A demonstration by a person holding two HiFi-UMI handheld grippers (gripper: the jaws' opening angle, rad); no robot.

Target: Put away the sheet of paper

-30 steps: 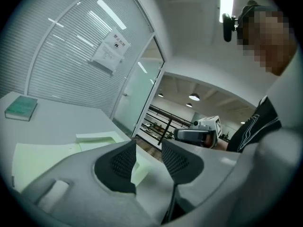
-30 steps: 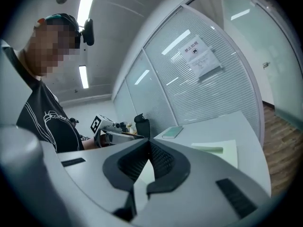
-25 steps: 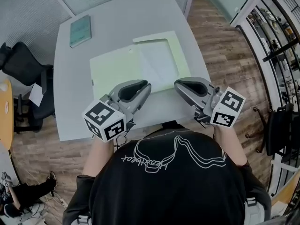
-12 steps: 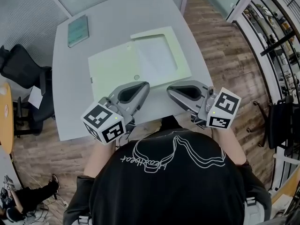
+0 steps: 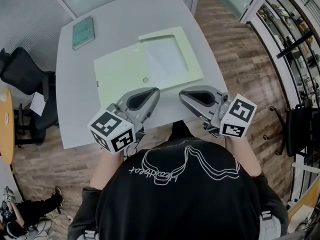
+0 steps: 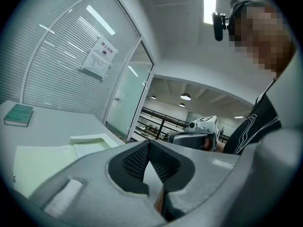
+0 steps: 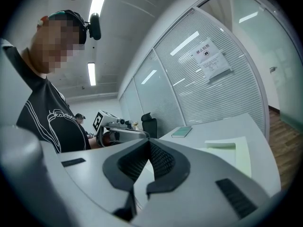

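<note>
Left arm: forearm bent in close to the body. The left tongs (image 5: 154,91) are held over the desk's near edge and aim toward 1 o'clock.
Right arm: bent the same way. The right tongs (image 5: 183,95) aim toward 10 o'clock, so the two tips sit near each other but apart.
Left tongs: closed, ribbed pads meeting at the tip, nothing between them.
Right tongs: closed too, pads together and empty.
Sheet of paper: the white sheet of paper (image 5: 167,60) lies flat on the right-hand leaf of an open pale-green folder (image 5: 120,74), framed by that leaf's border. It is at 12 o'clock from the tongs and well clear of both.
Writing: a printed notice (image 7: 210,60) hangs on the glass partition (image 6: 61,74), its text too small to read. The black shirt (image 5: 180,194) has a white line drawing and a script word I cannot read for sure. The cubes on the tongs carry only black-and-white square patterns.
Desk: the pale grey desk (image 5: 75,114) has rounded corners. A teal book (image 5: 83,32) lies toward its 11 o'clock corner, apart from the folder.
Room: wood-plank floor (image 5: 235,59). Slatted blinds run behind the glass along the 12 o'clock side. A black chair (image 5: 25,71) stands at 9 o'clock.
</note>
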